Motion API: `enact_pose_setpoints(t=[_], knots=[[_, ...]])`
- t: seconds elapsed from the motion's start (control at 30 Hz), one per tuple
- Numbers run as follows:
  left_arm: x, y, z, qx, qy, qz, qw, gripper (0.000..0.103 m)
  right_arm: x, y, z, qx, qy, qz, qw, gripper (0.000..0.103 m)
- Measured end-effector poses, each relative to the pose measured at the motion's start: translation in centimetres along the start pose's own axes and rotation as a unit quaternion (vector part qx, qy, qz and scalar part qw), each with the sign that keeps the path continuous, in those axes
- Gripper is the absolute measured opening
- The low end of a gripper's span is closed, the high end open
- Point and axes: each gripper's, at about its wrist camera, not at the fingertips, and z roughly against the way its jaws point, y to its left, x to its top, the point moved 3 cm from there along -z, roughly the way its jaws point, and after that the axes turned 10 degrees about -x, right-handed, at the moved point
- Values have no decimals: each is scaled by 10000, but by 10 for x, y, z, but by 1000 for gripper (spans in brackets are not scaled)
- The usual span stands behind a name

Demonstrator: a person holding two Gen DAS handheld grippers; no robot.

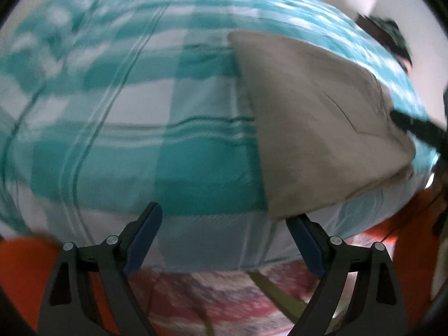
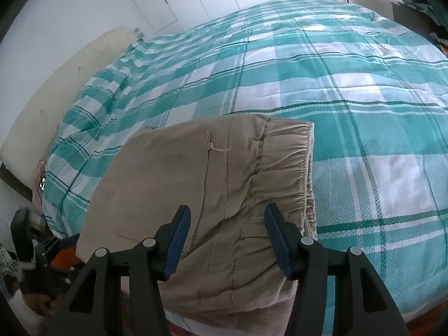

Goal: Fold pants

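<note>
– Bed point(image 2: 364, 89) status?
– Teal checked cover; folded tan pants point(image 2: 212, 173) lie on it near the edge.
– Grippers?
– Left gripper point(image 1: 224, 240) wide, empty, beside pants. Right gripper point(image 2: 227, 240) part-open over pants, gripping nothing.

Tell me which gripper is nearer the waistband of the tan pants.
Right. The right gripper hovers open just above the waistband; the left gripper is open over the plaid blanket, beside the opposite folded end.

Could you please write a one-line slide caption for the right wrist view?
Open right gripper poised over folded beige pants on a teal plaid bedspread.
</note>
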Motion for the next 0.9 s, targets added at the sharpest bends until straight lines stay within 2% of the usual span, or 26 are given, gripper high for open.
enact_pose_setpoints(t=[0.07,0.17,0.23,0.3,0.37,0.5,0.6,0.9], knots=[[-3,7,0,-10,67,183,9998,92,-4,0,-3,-53,9,97,9999,55],[-5,5,1,27,69,152,9999,91,-8,5,-7,-217,-40,321,9992,55],[-4,-4,11,256,-4,-24,9997,91,-11,9,-8,-367,-90,521,9979,55],[-2,-13,28,657,-178,-276,9973,91,-11,11,-8,-452,-115,654,9968,55],[-2,-21,47,1100,-437,-525,9916,93,-10,12,-6,-486,-136,715,9962,55],[5,-26,64,1699,-741,-702,9802,94,-7,11,5,-424,-237,555,9973,55],[9,-21,64,1853,-762,-681,9774,94,-7,9,11,-371,-261,471,9979,55],[22,-22,63,1857,-811,-617,9773,94,-1,14,52,-377,-581,644,9955,55]])
